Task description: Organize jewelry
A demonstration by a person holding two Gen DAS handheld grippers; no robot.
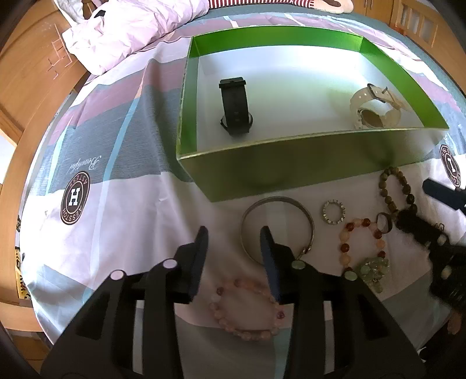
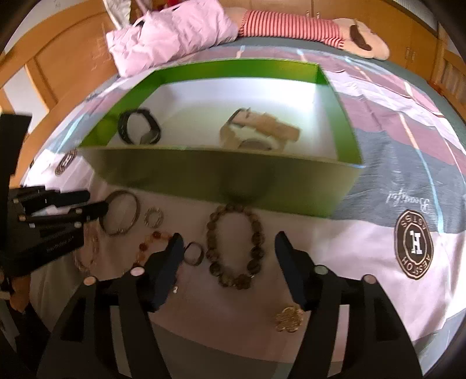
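My left gripper (image 1: pixel 234 233): fingers apart, nothing pressed between them; it hangs over the bedsheet (image 1: pixel 122 204), its right fingertip over the rim of the metal bangle (image 1: pixel 278 230).
My right gripper (image 2: pixel 228 239): fingers wide apart, gripping nothing; the brown wooden bead bracelet (image 2: pixel 234 246) lies on the sheet in the gap between them, touching neither pad.
Green box (image 1: pixel 291 163): open, on the bed just beyond the loose jewelry, white floor inside.
In the box: a black watch (image 1: pixel 235 106) toward its left side and a cream-coloured watch (image 1: pixel 375 108) toward its right, well apart.
On the sheet in front of the box: the bangle, a small silver ring-shaped bracelet (image 1: pixel 333 212) just right of it, an amber and pale bead bracelet (image 1: pixel 362 242) further right, with a cluster of green stones (image 1: pixel 374 269) at its near end.
Near me: a pink bead bracelet (image 1: pixel 247 309) lies beneath my left gripper, partly hidden by the right finger.
Small dark ring (image 2: pixel 193 253): just beside my right gripper's left finger.
Gold flower-shaped piece (image 2: pixel 289 319): on the sheet close below my right gripper's right finger.
Far end of the bed: a crumpled pink quilt (image 2: pixel 171 32) and a red-striped plush toy (image 2: pixel 294 27).
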